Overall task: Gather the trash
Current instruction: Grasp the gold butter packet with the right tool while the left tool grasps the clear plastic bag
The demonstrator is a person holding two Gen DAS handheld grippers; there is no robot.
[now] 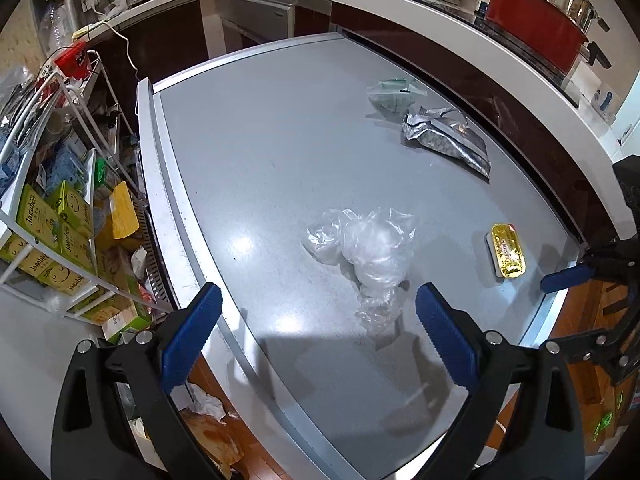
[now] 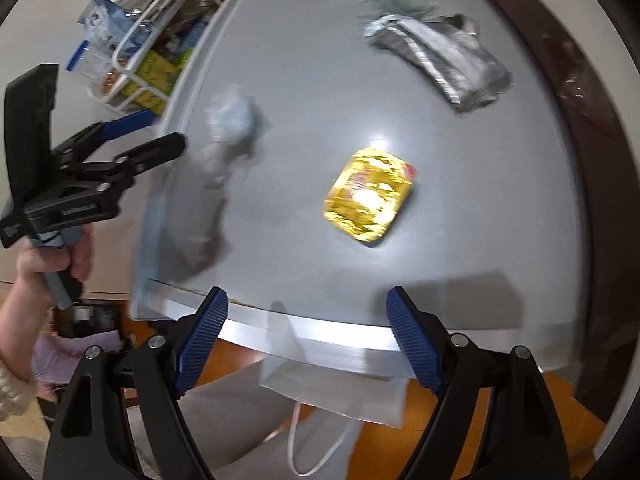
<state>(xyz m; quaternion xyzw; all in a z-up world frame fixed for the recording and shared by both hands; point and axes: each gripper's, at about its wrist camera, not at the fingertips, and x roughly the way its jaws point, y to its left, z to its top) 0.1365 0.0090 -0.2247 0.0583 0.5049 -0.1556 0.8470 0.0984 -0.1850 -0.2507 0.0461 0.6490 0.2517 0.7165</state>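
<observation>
On the grey table (image 1: 256,152) four bits of trash lie apart from one another: crumpled clear plastic bag (image 1: 366,252) just ahead of the left gripper (image 1: 318,334), gold foil pack (image 1: 506,252) at 3 o'clock from the bag, silver foil wrapper (image 1: 452,140) at 1 o'clock near the far edge, and a clear pouch with green print (image 1: 392,94) just beyond the wrapper, touching or nearly so, can't tell which. Left gripper: jaws spread wide, nothing between them, hovering over the near-left table edge with the bag between the finger lines. Right gripper (image 2: 308,336): jaws also spread wide, empty, hanging at the near table edge; gold foil pack (image 2: 370,196) sits at 12 o'clock from it, nothing between. Right view is motion-blurred, so the bag (image 2: 224,140) reads as a grey smear at 10 o'clock. Left gripper shows there too (image 2: 140,132) at 9 o'clock, held by a hand (image 2: 48,264). A white paper bag with cord handles (image 2: 332,392) hangs below the table edge, right under the right gripper. Surroundings: a white wire rack (image 1: 52,184) packed with green snack boxes (image 1: 44,232) at 9 o'clock off the table's left side; a white counter (image 1: 440,20) wraps the far side with a red pot (image 1: 536,36) at 1 o'clock. Wood floor with scraps of litter (image 1: 208,424) shows under the left gripper.
</observation>
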